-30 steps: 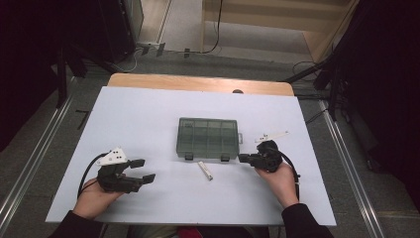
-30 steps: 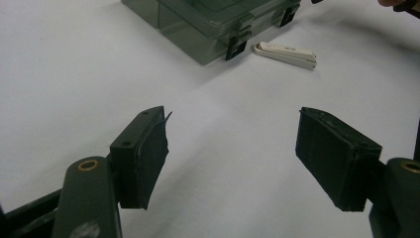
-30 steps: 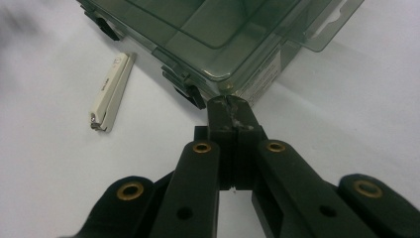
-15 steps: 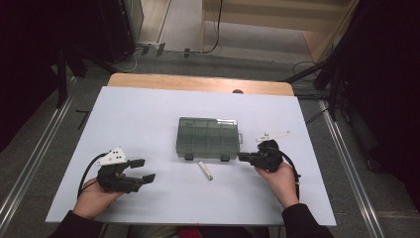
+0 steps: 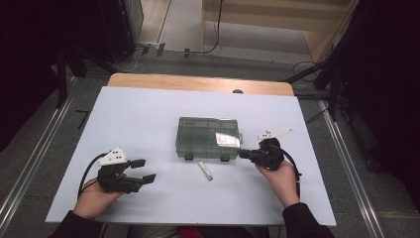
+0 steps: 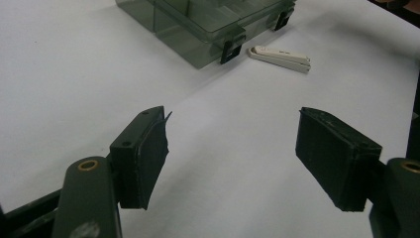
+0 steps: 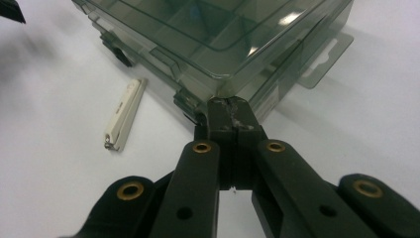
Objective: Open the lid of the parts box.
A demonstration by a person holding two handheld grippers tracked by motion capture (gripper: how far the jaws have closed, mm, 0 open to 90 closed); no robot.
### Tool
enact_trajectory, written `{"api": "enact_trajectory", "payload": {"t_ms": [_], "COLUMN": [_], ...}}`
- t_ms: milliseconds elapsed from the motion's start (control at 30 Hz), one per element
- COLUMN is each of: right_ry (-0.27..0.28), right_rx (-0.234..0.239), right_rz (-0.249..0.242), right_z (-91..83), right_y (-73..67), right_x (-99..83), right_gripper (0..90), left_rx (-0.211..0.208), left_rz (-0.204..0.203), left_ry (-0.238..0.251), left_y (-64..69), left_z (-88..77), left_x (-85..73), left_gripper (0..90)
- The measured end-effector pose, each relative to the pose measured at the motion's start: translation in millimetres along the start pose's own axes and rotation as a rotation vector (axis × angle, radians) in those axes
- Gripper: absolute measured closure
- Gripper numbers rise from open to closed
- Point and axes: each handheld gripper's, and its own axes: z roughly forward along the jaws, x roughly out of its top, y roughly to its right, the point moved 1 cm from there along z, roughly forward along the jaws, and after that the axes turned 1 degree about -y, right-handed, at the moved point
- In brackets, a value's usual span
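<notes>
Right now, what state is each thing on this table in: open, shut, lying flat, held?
Compartment box: lid down, both front latches look fastened, flat on the table.
White clip-like tool: lying flat in front of the box, untouched.
Left hand-held gripper: jaws wide open, nothing between them, away from the box.
Right hand-held gripper: jaws shut, holding nothing, tips at the box's near corner by a latch.

Your right gripper [image 7: 231,116] sits closed right against the compartment box [image 5: 208,138], covering the latch behind its tips, so contact there is probably touching, can't confirm. Box's far side is cut off in both gripper views. Print on the white stick [image 5: 205,170] beside the box: too small to read.
</notes>
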Motion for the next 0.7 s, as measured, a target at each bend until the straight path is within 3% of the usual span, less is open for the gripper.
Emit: {"api": "enact_trajectory", "payload": {"t_ms": [700], "right_ry": [0.038], "right_rx": [0.013], "right_rz": [-0.015], "right_z": [-3.5], "right_y": [0.7], "right_x": [14.0], "right_gripper": [90.0], "left_rx": [-0.001], "left_rz": [0.006], "left_ry": [-0.008], "left_y": [0.0], "left_z": [0.6], "left_x": [-0.1], "left_gripper": [27.9]}}
